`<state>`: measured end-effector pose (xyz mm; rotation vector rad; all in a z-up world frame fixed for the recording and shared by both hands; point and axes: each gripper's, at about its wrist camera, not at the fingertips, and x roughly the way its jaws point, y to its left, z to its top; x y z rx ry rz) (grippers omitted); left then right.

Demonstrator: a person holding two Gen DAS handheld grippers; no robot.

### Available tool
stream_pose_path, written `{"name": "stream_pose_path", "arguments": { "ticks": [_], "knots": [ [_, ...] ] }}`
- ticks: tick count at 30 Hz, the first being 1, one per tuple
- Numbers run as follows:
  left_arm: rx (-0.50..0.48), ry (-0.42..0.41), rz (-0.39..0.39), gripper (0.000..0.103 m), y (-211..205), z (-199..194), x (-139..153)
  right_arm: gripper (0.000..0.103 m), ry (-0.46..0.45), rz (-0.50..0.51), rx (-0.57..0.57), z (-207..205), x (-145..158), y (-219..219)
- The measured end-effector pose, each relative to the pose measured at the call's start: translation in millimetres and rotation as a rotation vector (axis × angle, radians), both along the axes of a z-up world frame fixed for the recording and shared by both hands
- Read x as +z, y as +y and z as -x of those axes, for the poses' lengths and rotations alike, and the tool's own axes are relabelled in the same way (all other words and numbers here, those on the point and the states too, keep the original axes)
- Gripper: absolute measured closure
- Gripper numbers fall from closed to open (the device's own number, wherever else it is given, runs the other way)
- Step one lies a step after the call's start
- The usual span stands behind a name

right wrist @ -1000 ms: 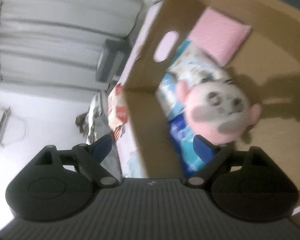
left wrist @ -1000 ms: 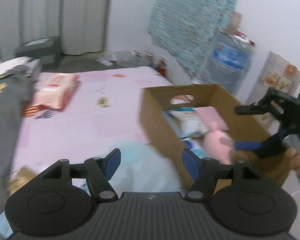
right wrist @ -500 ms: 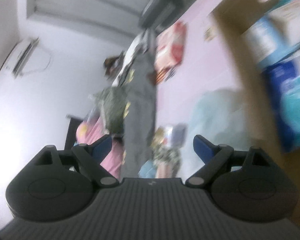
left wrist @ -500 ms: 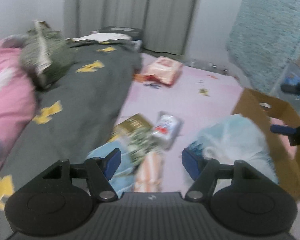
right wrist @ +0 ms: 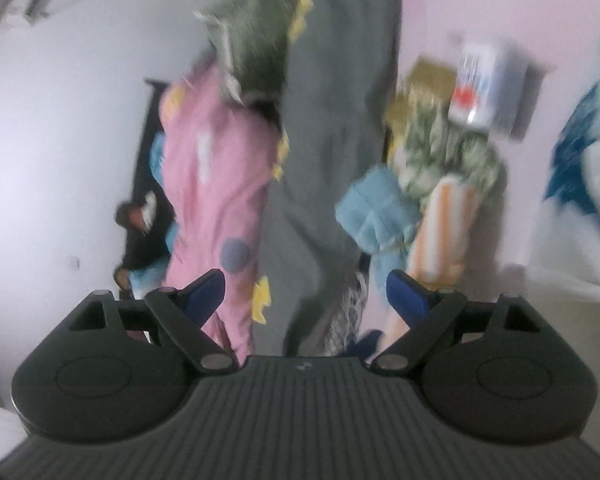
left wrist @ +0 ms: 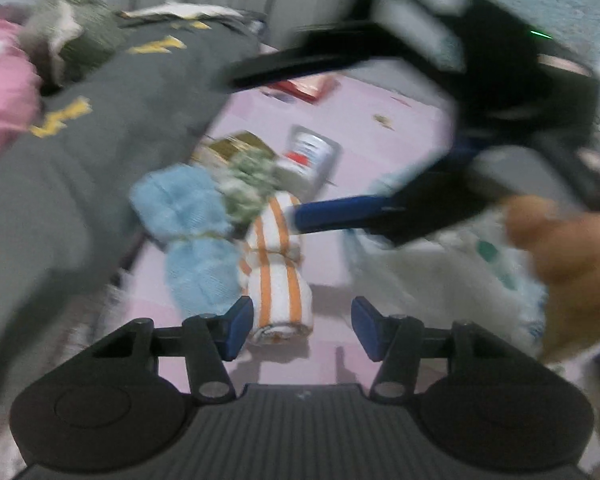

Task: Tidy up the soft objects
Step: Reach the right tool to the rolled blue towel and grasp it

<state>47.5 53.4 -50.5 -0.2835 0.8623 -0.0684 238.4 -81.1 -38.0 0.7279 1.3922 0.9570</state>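
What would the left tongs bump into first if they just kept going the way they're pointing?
Most likely the rolled white towel with orange stripes, lying on the pink sheet just ahead of the left tongs. Their jaws are closing with nothing gripped yet. The picture is blurred, so depth is uncertain.

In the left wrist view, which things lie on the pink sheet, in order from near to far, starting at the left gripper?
Left gripper, jaws closing → orange-striped rolled towel → green patterned cloth → white packet with red mark → red package, far and blurred.
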Motion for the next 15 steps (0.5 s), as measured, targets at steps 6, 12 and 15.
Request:
{"name": "stream_pose_path", "arguments": {
  "ticks": [6,12,15],
  "knots": [
    [-0.026,0.006,0.025,0.048,5,8,-1,0.015,0.095,0.098,0.045,-10,-36,16],
    [0.070,-0.030,0.021,0.044,33,9,10,0.015,0.067,0.139,-0.044,-22,-38,-11],
    [0.133,-0.017,-0.023,0.044,40,0,9,0.015,0.015,0.137,-0.003,-23,-31,0]
  ]
}}
